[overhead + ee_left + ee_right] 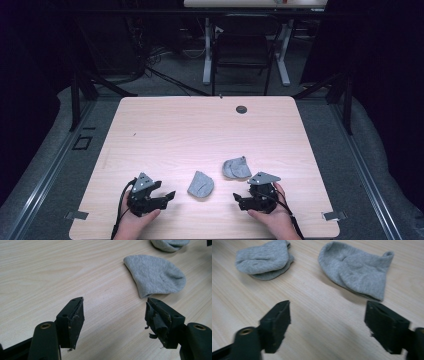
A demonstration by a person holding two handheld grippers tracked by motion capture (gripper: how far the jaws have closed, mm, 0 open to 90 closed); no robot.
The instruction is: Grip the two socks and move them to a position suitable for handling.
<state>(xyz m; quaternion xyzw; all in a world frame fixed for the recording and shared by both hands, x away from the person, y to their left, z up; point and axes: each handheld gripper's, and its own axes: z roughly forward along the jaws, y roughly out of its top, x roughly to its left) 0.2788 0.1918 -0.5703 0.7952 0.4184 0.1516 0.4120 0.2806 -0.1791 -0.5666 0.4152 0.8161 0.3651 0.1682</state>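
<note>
Two grey socks lie on the pale wooden tabletop [165, 130], near the person's edge. One sock [201, 184] sits between the two hands; the other sock [237, 168], folded over on itself, lies just beyond the right hand-held gripper [240, 199]. That gripper and the left hand-held gripper [167, 196] both rest low with jaws spread wide, holding nothing. This looks like the approach stage; next, I judge, each must reach a sock and pinch its edge.
</note>
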